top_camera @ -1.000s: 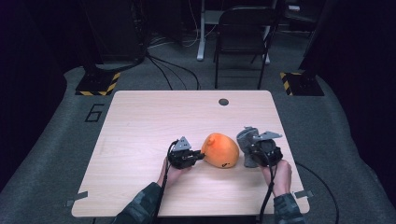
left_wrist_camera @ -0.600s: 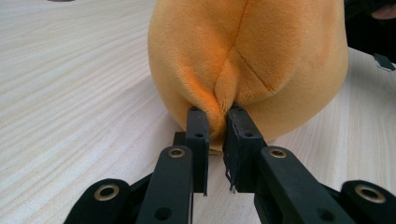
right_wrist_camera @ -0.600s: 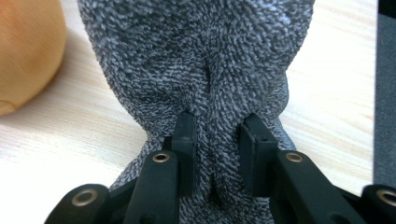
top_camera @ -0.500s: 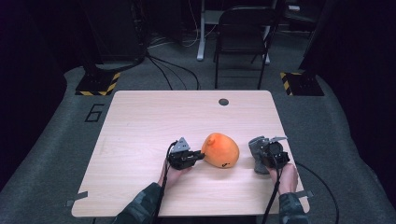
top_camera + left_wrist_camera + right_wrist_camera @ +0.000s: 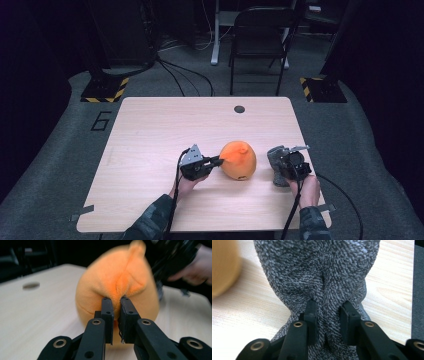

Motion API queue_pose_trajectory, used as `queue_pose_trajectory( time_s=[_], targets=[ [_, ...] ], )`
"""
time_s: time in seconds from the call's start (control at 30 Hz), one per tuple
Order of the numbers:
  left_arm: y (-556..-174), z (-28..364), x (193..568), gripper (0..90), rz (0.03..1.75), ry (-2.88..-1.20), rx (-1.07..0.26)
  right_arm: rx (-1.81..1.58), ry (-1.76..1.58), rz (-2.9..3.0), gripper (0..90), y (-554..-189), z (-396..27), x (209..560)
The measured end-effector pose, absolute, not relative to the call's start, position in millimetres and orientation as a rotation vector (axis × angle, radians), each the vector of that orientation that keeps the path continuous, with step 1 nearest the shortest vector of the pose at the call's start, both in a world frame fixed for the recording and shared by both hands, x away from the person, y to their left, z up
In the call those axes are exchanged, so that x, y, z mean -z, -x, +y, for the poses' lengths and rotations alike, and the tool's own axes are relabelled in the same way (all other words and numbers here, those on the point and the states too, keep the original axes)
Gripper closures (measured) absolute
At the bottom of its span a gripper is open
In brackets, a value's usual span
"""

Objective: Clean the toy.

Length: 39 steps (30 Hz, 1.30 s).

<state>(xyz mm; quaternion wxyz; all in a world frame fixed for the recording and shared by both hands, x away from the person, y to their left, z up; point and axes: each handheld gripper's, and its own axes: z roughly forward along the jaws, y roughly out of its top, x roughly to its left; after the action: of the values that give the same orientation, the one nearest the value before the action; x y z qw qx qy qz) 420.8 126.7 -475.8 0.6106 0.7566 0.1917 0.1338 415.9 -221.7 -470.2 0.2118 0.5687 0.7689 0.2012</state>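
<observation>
An orange plush toy [image 5: 239,160] sits on the wooden table [image 5: 150,130], right of centre near the front. My left gripper [image 5: 218,161] comes at it from the left, its jaws just closed tighter on a fold of the toy's orange fabric [image 5: 120,272]; in the left gripper view the left gripper [image 5: 117,302] pinches that fold. To the right, my right gripper [image 5: 281,167] is shut on a grey knitted cloth [image 5: 274,156] standing bunched on the table. In the right gripper view, the right gripper [image 5: 328,306] squeezes the grey cloth [image 5: 319,265], with the orange toy [image 5: 222,267] blurred at left.
A dark round grommet [image 5: 239,109] sits near the table's far edge. A black chair [image 5: 260,30] stands behind the table, with cables on the floor. Bare tabletop spreads to the left and back. The table's right edge [image 5: 312,165] lies close to my right hand.
My right gripper has come down and to the right with the grey cloth, now resting low on the table. My left gripper has risen slightly, still at the orange toy.
</observation>
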Motion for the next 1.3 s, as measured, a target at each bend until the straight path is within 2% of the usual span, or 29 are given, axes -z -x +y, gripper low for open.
queue_pose_trajectory(
  time_s=[0.13,0.43,0.7,1.03,1.3],
  targets=[
    [-413,123,451,83.1,0.384,-1.739,-0.343,-0.554,-1.584,2.131,70.4,-415,-223,470],
    [-406,118,424,82.7,0.362,-1.799,-0.399,-0.564,-1.572,2.125,70.4,-414,-226,466],
    [-412,106,427,82.4,0.396,-1.893,-0.383,-0.652,-1.537,2.119,70.2,-409,-218,440],
    [-415,92,442,82.0,0.407,-1.948,-0.366,-0.887,-1.326,2.154,69.8,-376,-168,373],
    [-410,87,444,82.0,0.363,-1.962,-0.37,-0.964,-1.198,2.237,69.6,-369,-119,377]
  ],
)
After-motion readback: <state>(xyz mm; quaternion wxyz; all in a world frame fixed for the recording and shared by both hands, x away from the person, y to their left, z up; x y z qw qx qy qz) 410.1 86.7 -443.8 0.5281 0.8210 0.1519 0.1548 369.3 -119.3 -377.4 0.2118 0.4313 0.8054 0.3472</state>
